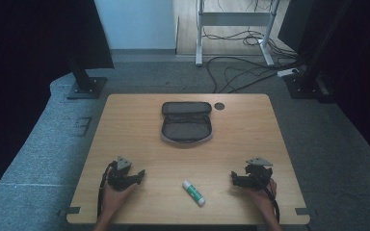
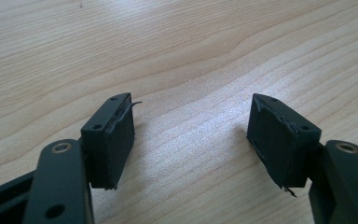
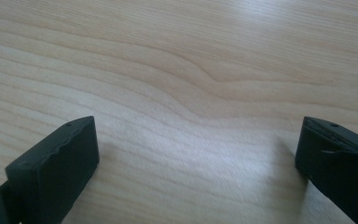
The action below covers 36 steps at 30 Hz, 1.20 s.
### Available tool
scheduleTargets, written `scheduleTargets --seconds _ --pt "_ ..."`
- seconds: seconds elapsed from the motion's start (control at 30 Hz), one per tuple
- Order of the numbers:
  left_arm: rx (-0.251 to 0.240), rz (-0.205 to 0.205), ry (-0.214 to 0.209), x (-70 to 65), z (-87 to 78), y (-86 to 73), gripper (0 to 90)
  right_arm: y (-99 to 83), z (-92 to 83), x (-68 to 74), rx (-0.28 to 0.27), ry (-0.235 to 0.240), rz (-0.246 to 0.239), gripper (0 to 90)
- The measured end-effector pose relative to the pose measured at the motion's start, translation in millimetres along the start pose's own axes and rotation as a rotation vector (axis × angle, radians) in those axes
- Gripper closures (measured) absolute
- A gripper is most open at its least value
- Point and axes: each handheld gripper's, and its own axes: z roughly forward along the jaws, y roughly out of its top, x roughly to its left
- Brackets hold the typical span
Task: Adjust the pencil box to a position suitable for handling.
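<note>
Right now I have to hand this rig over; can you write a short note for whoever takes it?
Left hand-held gripper: open, empty, low over the table near its front left.
Right hand-held gripper: open, empty, near the front right.
Glue stick: lying on the table between the two grippers, touched by neither.
Pencil case: unzipped and lying open at the middle back.
Done: case is open.
Left: probably pick up the glue stick and put it in the case.

Both hands low at near edge, well apart: left gripper (image 1: 137,174) at near left w/ jaws parted, tips aimed right; right gripper (image 1: 233,177) at near right, jaws spread wider, tips aimed left.
</note>
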Motion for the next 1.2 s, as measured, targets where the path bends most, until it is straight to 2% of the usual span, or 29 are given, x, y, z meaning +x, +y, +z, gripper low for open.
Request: scheduleTargets --seconds 0.93,1.03,1.1,1.2 --pt "-0.002 -0.012 0.005 0.6 0.4 0.6 32.0 -3.6 -4.2 -6.1 -0.005 0.003 -0.002 0.9" --pt "-0.006 -0.026 0.001 2.1 0.0 0.7 33.4 -3.6 -5.0 -5.3 -0.005 -0.001 0.0 2.7" --pt "-0.006 -0.03 0.007 2.4 0.0 0.7 33.4 -4.0 -7.7 -2.5 -0.01 -0.003 -0.003 8.7" --pt "-0.009 -0.027 0.009 1.5 0.0 0.9 33.9 -4.5 -11.0 1.3 -0.032 -0.019 -0.004 12.5"
